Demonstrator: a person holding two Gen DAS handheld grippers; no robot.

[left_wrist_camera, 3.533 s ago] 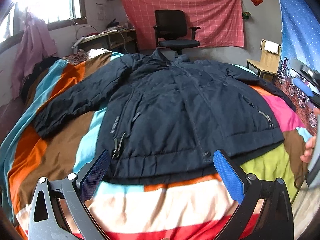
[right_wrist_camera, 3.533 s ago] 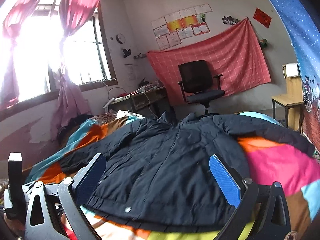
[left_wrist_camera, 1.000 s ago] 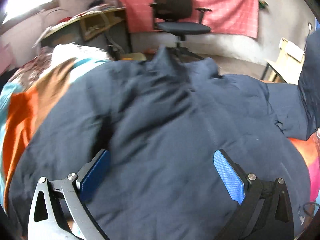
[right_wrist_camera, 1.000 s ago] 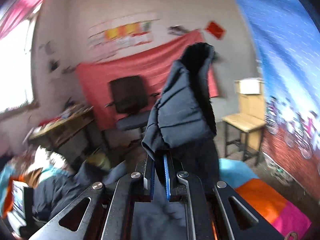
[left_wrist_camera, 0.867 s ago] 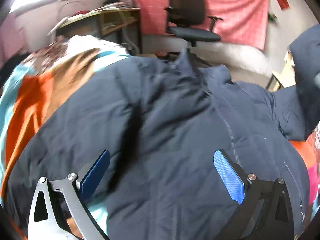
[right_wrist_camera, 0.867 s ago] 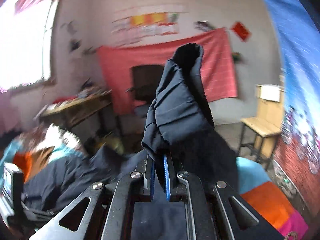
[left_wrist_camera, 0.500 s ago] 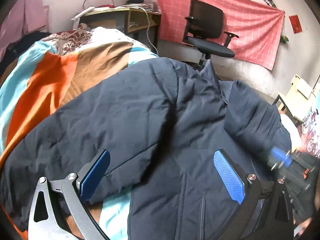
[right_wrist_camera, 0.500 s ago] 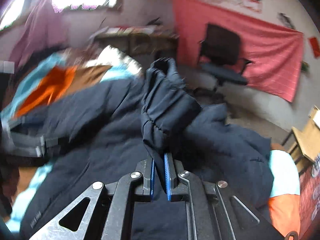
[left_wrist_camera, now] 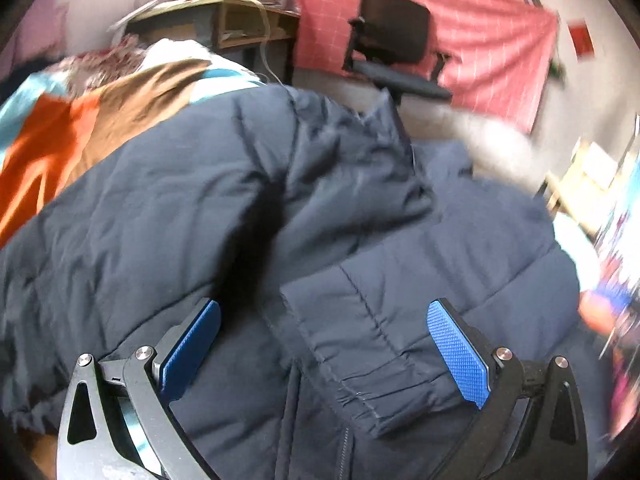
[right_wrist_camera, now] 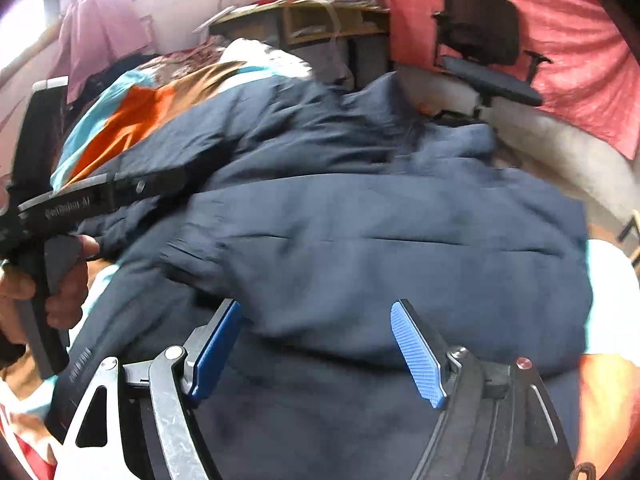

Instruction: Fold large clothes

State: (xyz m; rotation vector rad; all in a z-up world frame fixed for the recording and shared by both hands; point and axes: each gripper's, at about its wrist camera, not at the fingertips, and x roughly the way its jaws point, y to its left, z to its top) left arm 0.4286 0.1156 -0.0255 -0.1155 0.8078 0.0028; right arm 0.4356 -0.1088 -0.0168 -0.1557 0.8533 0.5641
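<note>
- While both tilt downward over the bed, the left gripper [left_wrist_camera: 322, 348] gapes wide and the right gripper [right_wrist_camera: 318, 350] has jaws opening, pressing nothing.
- Navy jacket [right_wrist_camera: 360, 232] lies on the striped bedspread [right_wrist_camera: 132, 116], one sleeve [left_wrist_camera: 360, 320] folded across its front.

I count one navy padded jacket [left_wrist_camera: 360, 240] spread over one striped bedspread [left_wrist_camera: 60, 140]. One black office chair [right_wrist_camera: 480, 32], one wooden desk [right_wrist_camera: 320, 20], one red wall cloth [left_wrist_camera: 480, 40]. I hold two grippers: left gripper [left_wrist_camera: 324, 344], right gripper [right_wrist_camera: 316, 348].
</note>
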